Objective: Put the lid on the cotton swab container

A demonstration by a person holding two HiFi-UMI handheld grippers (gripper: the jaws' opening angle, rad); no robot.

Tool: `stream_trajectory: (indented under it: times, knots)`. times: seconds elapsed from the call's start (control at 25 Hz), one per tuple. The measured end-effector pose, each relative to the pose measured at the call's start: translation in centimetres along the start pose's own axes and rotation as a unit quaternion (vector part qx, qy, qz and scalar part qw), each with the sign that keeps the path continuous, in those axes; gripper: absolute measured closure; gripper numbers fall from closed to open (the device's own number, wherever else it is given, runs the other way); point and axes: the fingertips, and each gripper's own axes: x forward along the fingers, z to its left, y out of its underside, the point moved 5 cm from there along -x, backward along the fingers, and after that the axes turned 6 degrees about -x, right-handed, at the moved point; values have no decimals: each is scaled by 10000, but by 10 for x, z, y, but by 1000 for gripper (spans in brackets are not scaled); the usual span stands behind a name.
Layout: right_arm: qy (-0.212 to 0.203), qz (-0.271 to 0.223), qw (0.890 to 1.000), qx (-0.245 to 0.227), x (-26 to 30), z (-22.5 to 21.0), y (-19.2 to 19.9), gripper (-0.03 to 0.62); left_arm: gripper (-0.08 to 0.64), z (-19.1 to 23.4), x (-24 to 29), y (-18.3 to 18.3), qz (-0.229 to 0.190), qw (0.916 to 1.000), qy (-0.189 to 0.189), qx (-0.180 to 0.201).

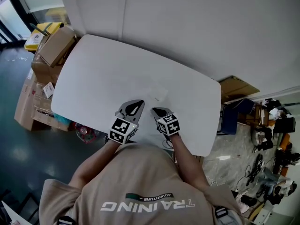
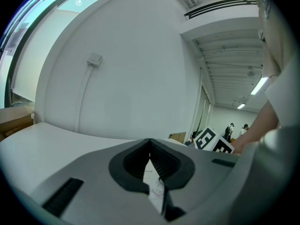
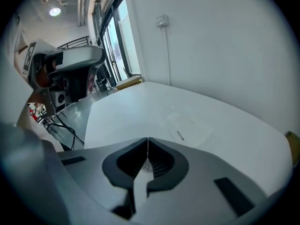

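A clear, nearly invisible plastic piece [image 1: 159,97] lies on the white table [image 1: 93,78], just beyond both grippers. It shows more plainly in the right gripper view as a flat transparent shape [image 3: 190,128] with a small dark label. I cannot tell whether it is the lid or the container. My left gripper [image 1: 139,102] is shut, its tips [image 2: 150,140] meeting; a bit of clear printed plastic [image 2: 156,187] shows through the gap below them. My right gripper [image 1: 153,109] is also shut [image 3: 148,138], a short way in front of the clear piece, with nothing held.
Cardboard boxes [image 1: 54,46] and a yellow bin [image 1: 43,30] stand off the table's left end. Another box [image 1: 236,88] and floor clutter [image 1: 272,139] sit to the right. A white wall [image 1: 197,27] runs behind the table. The right gripper's marker cube [image 2: 213,141] shows in the left gripper view.
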Motion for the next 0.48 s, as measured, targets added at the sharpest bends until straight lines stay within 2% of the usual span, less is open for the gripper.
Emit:
stream_trajectory:
  times: [0.12, 0.32, 0.48]
  knots:
    - [-23, 35, 9999, 92, 2, 0, 0, 574, 546, -1, 1, 0, 4, 10000, 21, 7]
    - [-29, -32, 10000, -42, 6, 3, -1, 574, 546, -6, 6, -2, 20, 9999, 116, 63]
    - [-129, -69, 9998, 108, 6, 2, 0, 574, 546, -9, 6, -3, 27, 9998, 180, 128]
